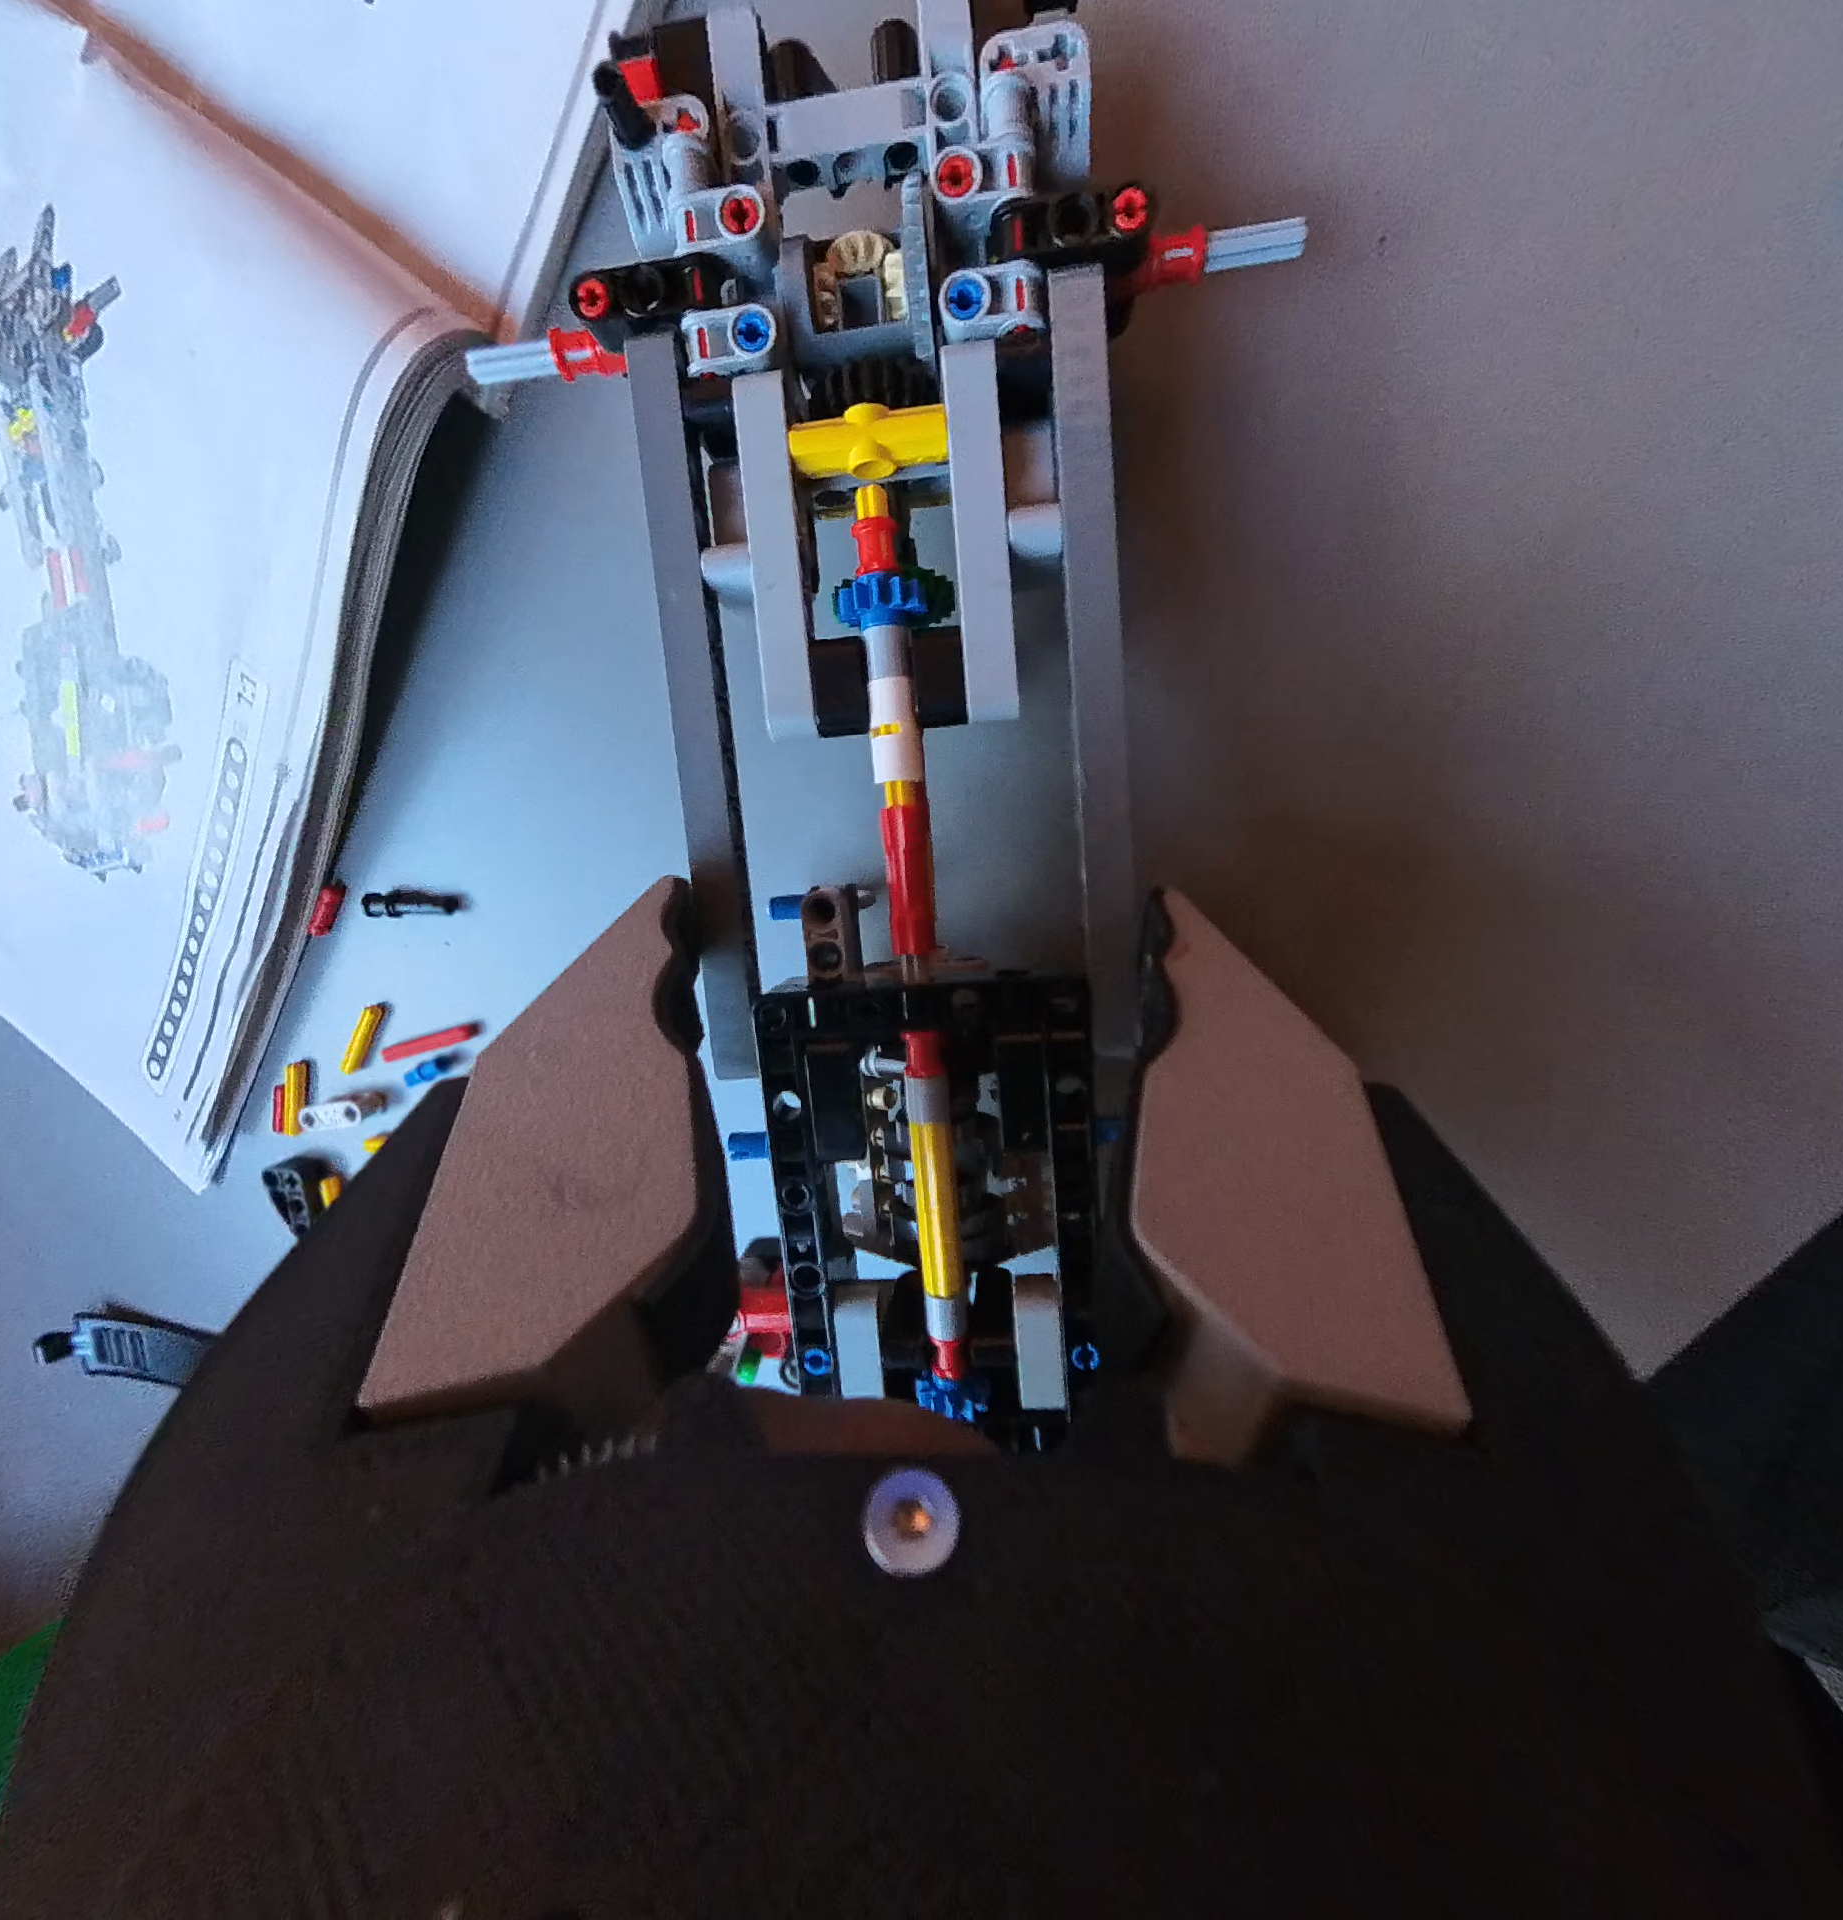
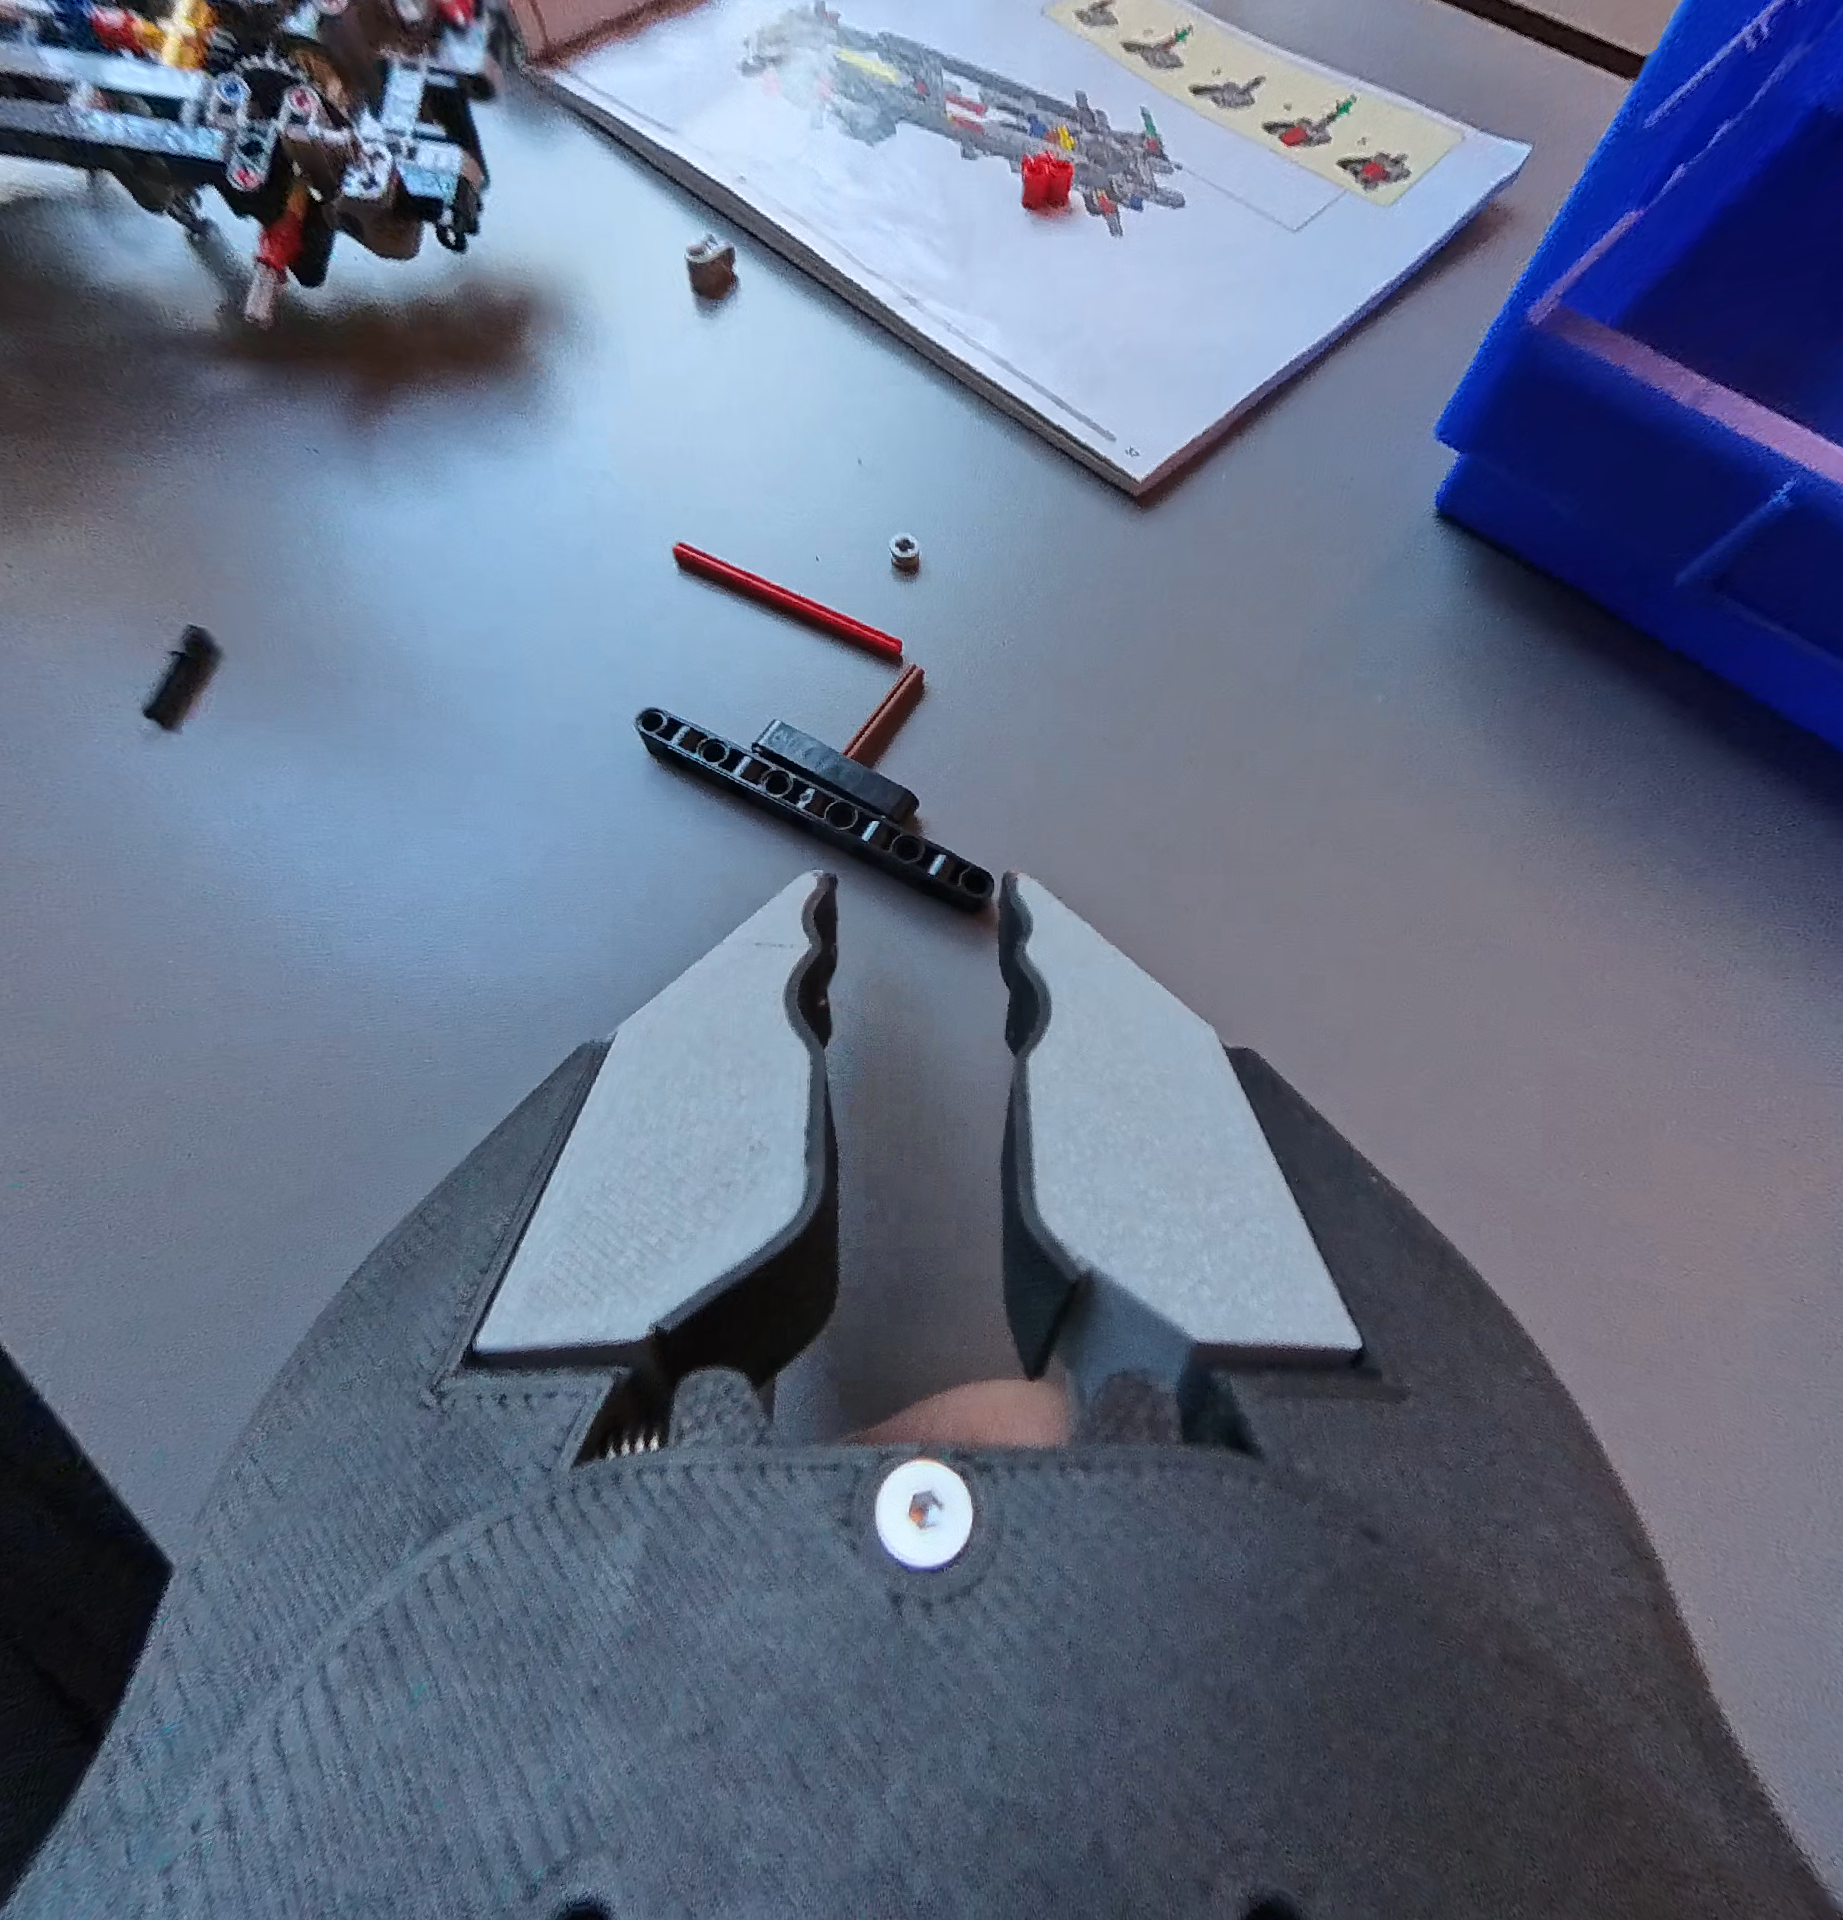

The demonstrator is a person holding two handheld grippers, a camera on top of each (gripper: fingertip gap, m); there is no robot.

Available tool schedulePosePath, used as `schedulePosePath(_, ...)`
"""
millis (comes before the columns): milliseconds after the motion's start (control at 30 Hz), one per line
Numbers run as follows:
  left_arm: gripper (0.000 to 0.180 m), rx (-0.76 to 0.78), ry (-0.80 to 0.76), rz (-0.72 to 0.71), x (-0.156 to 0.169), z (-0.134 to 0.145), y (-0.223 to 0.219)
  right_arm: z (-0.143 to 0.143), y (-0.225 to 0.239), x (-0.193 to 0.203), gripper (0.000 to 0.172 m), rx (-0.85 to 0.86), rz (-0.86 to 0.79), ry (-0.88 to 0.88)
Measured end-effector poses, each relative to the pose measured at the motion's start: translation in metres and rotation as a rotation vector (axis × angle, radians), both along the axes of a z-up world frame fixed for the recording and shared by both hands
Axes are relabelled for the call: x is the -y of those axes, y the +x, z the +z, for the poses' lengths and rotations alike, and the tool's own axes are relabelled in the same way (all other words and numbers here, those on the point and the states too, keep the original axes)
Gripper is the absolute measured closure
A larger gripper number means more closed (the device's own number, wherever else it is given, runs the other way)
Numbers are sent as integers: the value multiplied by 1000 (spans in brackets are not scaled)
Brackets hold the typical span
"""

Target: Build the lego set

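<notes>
Your left tool (image 1: 917,966) stands wide, its fingers (image 1: 584,1091) clamped against the two long grey side rails of the brick-built chassis (image 1: 896,675), which it has hold of above the counter (image 1: 1519,520). Down the frame runs a red, yellow and white shaft (image 1: 909,862). Loose small pieces (image 1: 377,1070) lie to the left, beside the open instruction booklet (image 1: 169,520).

Your right tool (image 2: 917,894) is partly open with nothing in it, just short of the black holed beam (image 2: 813,805) on the counter. Beyond lie a red axle (image 2: 787,601), the booklet (image 2: 1000,260) and a blue bin (image 2: 1675,416).
</notes>
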State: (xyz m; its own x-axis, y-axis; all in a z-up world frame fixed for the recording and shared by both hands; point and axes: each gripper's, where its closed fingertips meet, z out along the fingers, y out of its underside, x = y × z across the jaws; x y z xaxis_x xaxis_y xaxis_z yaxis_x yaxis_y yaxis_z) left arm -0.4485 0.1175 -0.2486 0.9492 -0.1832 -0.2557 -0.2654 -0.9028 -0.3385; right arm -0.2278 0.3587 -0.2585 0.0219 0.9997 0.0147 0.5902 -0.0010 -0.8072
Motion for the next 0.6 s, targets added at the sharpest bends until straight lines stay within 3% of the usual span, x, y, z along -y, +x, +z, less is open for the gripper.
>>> schedulePosePath(200, 97, -63, 115, 11, 9, 18, 2, 30, -14, 1, 140, -104, 49, 42)
schedulePosePath(367, 95, -65, 229, 20, 3, 34, 18, 58, -82, 0, 141, -126, 96, 27)
schedulePosePath(600, 96, -33, 299, 15, -5, 35, 26, 13, -204, -31, 141, 77, 111, 71)
